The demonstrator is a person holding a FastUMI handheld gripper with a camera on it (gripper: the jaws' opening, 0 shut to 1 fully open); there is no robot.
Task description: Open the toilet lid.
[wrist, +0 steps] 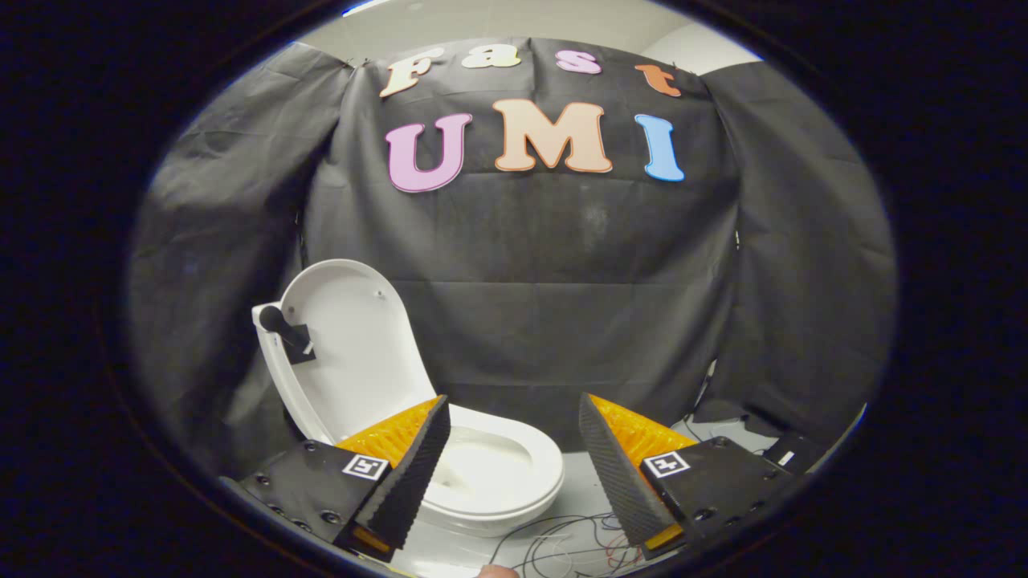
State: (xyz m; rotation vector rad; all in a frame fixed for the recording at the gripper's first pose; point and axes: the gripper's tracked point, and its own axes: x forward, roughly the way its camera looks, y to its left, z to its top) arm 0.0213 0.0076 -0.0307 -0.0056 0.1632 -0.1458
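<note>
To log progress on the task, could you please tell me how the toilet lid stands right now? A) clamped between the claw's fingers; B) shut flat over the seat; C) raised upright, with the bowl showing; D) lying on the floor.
C: the lid stands upright behind the seat, the bowl showing, while the claw is open, touching nothing.

The floor [578,474] is pale grey and shows low in the middle of the picture, under the black cloth wall. A white toilet [490,474] stands on it, at the lower left of the middle. Thin wires [562,538] lie in loose curls on the floor, at the bottom middle, right in front of the toilet. A small black box [783,453] sits on the floor at the lower right.
</note>
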